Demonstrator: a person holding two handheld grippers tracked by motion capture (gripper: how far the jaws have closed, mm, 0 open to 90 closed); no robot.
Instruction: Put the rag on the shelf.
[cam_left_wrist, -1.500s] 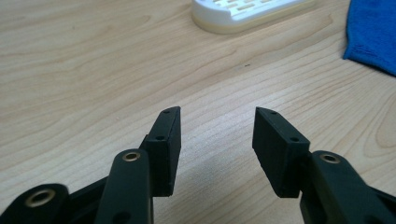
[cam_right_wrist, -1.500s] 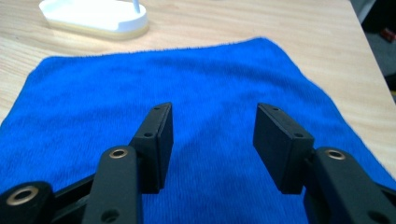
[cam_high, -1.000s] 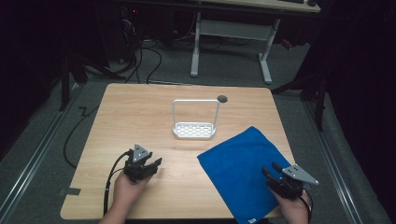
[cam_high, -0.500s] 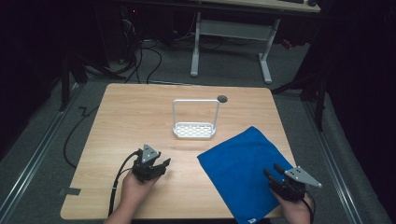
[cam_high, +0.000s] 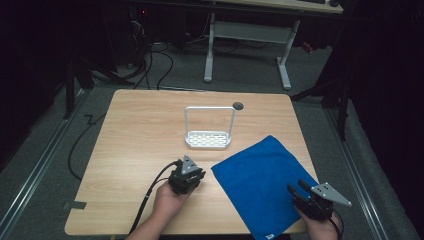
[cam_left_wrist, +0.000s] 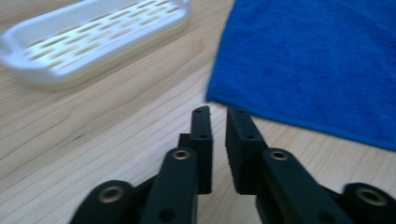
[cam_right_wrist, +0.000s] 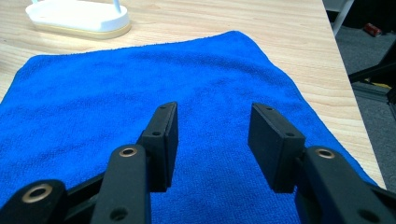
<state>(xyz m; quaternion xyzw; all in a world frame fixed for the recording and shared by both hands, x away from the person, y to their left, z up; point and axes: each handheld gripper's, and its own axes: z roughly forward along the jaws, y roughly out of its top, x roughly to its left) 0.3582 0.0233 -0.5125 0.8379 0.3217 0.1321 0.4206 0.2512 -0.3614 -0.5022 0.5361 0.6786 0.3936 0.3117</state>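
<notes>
A blue towel (cam_high: 260, 185) lies flat on the right half of the wooden table (cam_high: 140, 130), one corner pointing left. My left gripper (cam_high: 196, 176) sits just left of that corner. In the left gripper view its jaws (cam_left_wrist: 218, 112) have just closed to a narrow slit with nothing between them, the towel (cam_left_wrist: 317, 60) a short way ahead. My right gripper (cam_high: 295, 187) hovers over the towel's near right part. In the right gripper view it (cam_right_wrist: 212, 112) stands open above the cloth (cam_right_wrist: 140, 93), gripping nothing.
A white slotted rack with a tall wire handle (cam_high: 208, 139) stands mid-table behind the towel, also in the left gripper view (cam_left_wrist: 93, 37) and the right gripper view (cam_right_wrist: 79, 18). A round cable hole (cam_high: 238, 105) is near the far edge. Desk legs and cables lie beyond.
My left hand has slid right across the table toward the towel's left corner. The right hand has stayed over the towel's near right part.
</notes>
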